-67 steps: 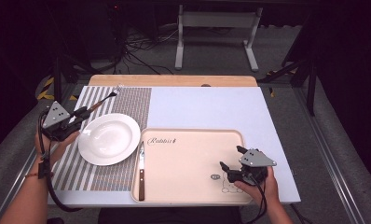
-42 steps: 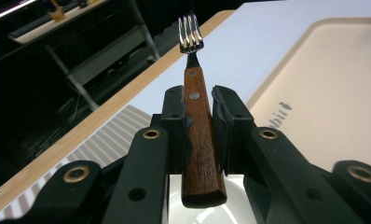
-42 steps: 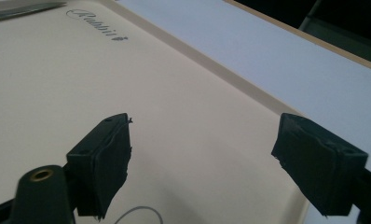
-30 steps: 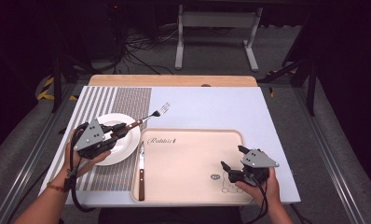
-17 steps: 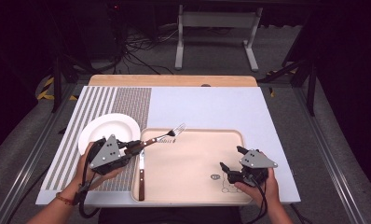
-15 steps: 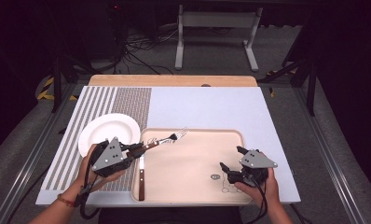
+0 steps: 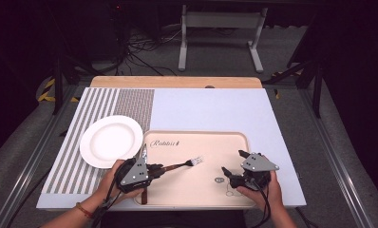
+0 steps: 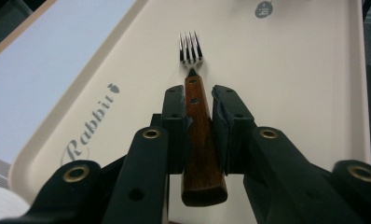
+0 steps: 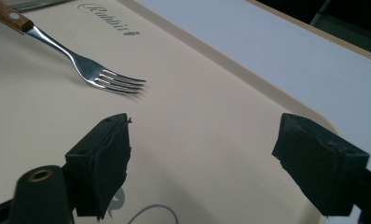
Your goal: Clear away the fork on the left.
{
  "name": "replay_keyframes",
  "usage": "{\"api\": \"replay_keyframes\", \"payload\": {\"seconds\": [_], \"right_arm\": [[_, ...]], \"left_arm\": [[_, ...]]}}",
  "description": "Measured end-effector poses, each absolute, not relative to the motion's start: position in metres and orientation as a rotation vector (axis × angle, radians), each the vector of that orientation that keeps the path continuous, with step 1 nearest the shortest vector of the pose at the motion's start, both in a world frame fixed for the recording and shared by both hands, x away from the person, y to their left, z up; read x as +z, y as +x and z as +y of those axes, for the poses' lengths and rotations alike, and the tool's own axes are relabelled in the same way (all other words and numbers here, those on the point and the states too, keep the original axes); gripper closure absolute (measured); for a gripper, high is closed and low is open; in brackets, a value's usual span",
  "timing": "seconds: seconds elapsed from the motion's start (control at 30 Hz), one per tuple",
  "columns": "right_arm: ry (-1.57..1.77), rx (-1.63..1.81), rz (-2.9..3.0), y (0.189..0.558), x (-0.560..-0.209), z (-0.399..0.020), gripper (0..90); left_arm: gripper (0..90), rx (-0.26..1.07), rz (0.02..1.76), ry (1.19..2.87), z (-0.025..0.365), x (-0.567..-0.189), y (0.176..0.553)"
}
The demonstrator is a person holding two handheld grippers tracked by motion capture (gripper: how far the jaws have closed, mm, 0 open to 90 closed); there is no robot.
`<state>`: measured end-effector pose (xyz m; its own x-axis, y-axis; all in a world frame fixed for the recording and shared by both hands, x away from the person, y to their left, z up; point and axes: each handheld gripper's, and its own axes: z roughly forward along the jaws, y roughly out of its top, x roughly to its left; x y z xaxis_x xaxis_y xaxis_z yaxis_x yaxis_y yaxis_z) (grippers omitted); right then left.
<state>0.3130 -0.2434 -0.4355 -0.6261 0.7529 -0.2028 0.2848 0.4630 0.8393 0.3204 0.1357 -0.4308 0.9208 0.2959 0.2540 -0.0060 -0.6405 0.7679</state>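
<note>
1. The left gripper (image 7: 155, 169) is clamped on the wooden handle of a fork (image 8: 191, 74), its jaws pressing the handle from both sides just behind the metal neck. Holding it there, well forward on the handle, probably keeps the tines steady and pointing straight ahead.
2. The fork sits over the beige tray (image 7: 234, 140), reaching in from the tray's left edge toward its middle. Its shadow lies close under the tines in the right gripper view, so it looks low, but I cannot tell whether it touches the tray.
3. The right gripper (image 7: 233, 167) rests at the tray's right front part, jaws wide apart with nothing between them, likely just waiting there.
4. A white plate (image 7: 111, 141) lies on the counter just left of the tray, on a striped mat (image 7: 101, 102).
5. The fork has 4 bright steel tines, a slim curved neck, and a reddish-brown handle with pale rivets and a squared end.
</note>
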Motion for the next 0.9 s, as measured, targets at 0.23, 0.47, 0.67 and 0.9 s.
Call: {"api": "replay_keyframes", "payload": {"seconds": [0.23, 0.47, 0.67, 0.9], "right_arm": [[0.848, 1.08, 2.163, 0.313, -0.436, -0.242, 18.7], [0.839, 1.077, 2.17, 0.313, -0.436, -0.242, 18.7], [0.848, 1.068, 2.167, 0.313, -0.436, -0.243, 18.7], [0.846, 1.066, 2.172, 0.313, -0.436, -0.243, 18.7]], "left_arm": [[75.7, 0.446, 0.185, 2.266, 0.128, -0.439, 0.318], [75.6, 0.383, 0.178, 2.326, 0.123, -0.446, 0.319], [76.1, 0.323, 0.153, 2.372, 0.118, -0.451, 0.318], [76.8, 0.213, 0.103, 2.375, 0.116, -0.449, 0.317]]}}
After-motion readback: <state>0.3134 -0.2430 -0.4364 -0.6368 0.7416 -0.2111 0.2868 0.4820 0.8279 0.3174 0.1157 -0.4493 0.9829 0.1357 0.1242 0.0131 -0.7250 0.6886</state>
